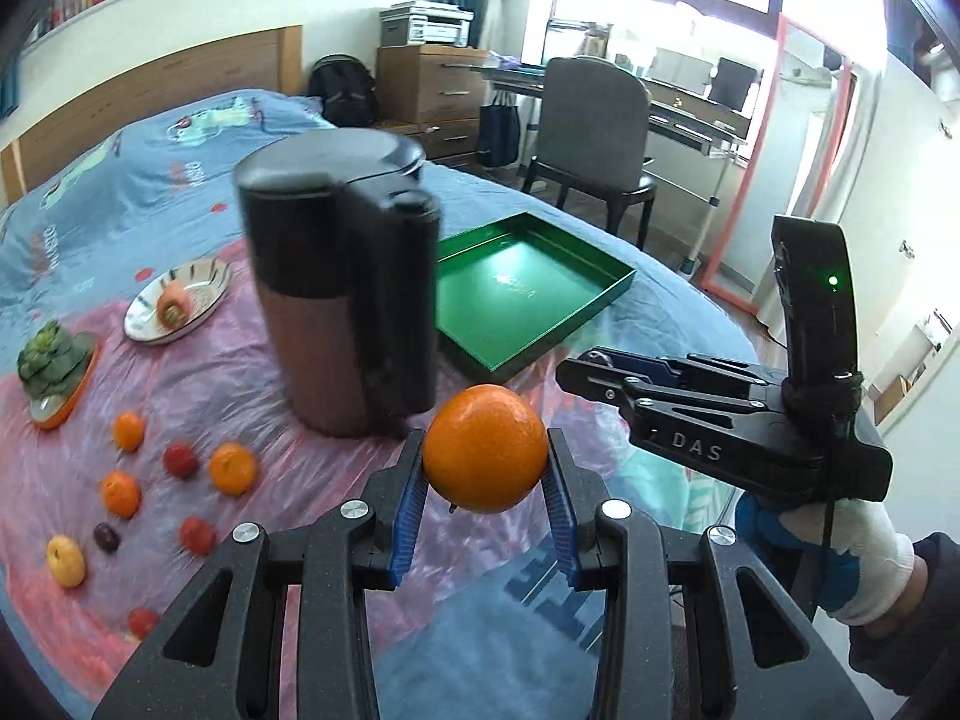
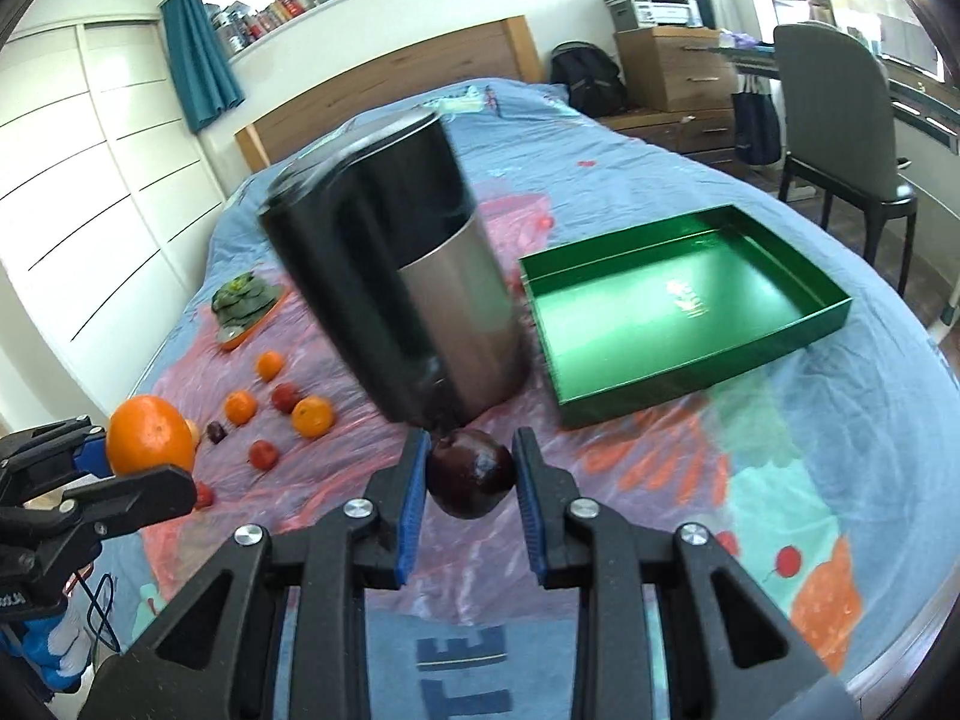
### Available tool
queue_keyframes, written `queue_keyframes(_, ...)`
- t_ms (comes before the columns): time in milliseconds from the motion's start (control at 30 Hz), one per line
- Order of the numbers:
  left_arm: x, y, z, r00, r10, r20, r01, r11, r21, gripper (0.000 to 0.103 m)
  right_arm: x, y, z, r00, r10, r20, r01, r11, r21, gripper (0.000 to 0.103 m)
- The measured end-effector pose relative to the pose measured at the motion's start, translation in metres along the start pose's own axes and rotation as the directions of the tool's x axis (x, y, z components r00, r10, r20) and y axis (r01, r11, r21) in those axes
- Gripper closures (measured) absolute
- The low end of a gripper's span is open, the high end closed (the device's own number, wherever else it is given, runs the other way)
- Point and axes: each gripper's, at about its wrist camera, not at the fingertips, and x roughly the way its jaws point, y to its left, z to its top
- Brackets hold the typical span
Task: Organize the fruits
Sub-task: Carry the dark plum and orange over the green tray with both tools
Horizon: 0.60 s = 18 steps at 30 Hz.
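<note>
My left gripper (image 1: 485, 445) is shut on a large orange (image 1: 485, 456), held above the bedspread. My right gripper (image 2: 471, 451) is shut on a dark purple plum (image 2: 470, 474). An empty green tray (image 1: 534, 294) (image 2: 684, 306) lies on the bed ahead and to the right of both grippers. Several loose fruits lie at the left: small oranges (image 1: 233, 467), red fruits (image 1: 180, 459), a yellow one (image 1: 66, 561). The right wrist view shows the left gripper (image 2: 138, 462) with its orange (image 2: 150, 435) at the left edge. The right gripper (image 1: 585, 369) shows at the right of the left wrist view, with the plum hidden.
A tall black and metal jug (image 1: 342, 294) (image 2: 396, 294) stands between the loose fruit and the tray, just ahead of the grippers. A plate (image 1: 180, 300) and a leafy green vegetable on an orange dish (image 1: 54, 372) sit further left. A chair (image 1: 591, 126) and desk stand beyond the bed.
</note>
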Motion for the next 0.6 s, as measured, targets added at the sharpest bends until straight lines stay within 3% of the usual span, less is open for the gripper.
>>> queue_keyframes(167, 0.046, -0.032, 0.038, 1.0, -0.025, -0.012, 0.026, 0.999, 0.035, 0.071, 0.002, -0.057, 0.027, 0.995, -0.077, 0.061, 0.073, 0.996, 0.056, 0.103)
queue_keyframes(300, 0.09, -0.045, 0.058, 0.999, 0.001, -0.043, 0.001, 0.999, 0.051, 0.071, 0.017, -0.091, 0.049, 0.989, -0.122, 0.078, 0.117, 0.991, 0.067, 0.103)
queue_keyframes(600, 0.187, -0.038, 0.076, 0.986, 0.076, -0.146, -0.077, 0.997, 0.004, 0.071, 0.082, -0.149, 0.077, 0.971, -0.239, 0.019, 0.238, 0.971, 0.03, 0.103)
